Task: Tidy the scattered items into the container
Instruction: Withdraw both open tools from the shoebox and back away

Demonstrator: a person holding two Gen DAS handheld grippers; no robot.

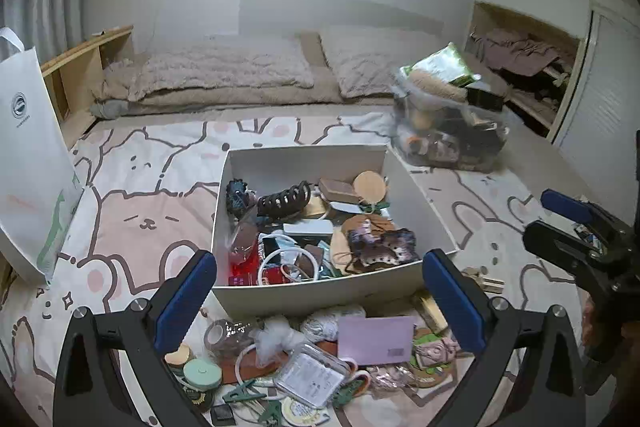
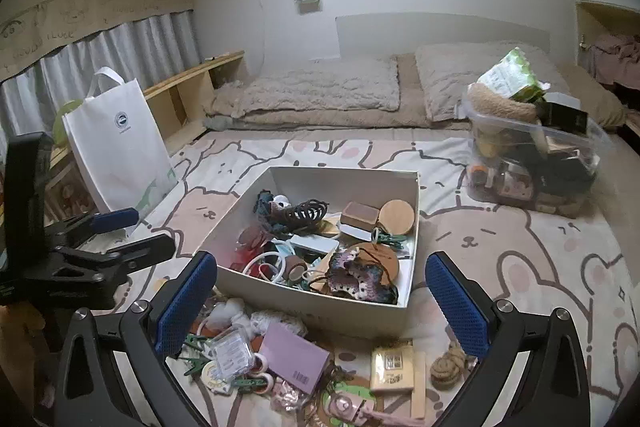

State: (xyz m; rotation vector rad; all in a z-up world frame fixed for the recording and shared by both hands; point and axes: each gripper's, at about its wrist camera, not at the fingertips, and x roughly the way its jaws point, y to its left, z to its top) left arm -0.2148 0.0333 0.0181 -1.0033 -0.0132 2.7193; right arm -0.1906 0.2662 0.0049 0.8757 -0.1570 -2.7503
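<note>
1. My work surface is a bed covered by a pink cartoon-animal sheet [image 2: 500, 239].
2. On it sit the white box [image 2: 320, 311], a white tote bag [image 2: 116, 147] and a clear bin [image 2: 532, 167].
3. Loose clutter [image 1: 312, 359] lies just before the box.
4. Two pillows [image 2: 320, 87] lie at the head.

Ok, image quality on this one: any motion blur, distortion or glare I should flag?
Left wrist view: the clear storage bin is smeared by blur while the white box stays sharp; strong fisheye bending with dark corners. Right wrist view: the bin is crisp, same barrel distortion; lighting dim and even, no glare.
</note>
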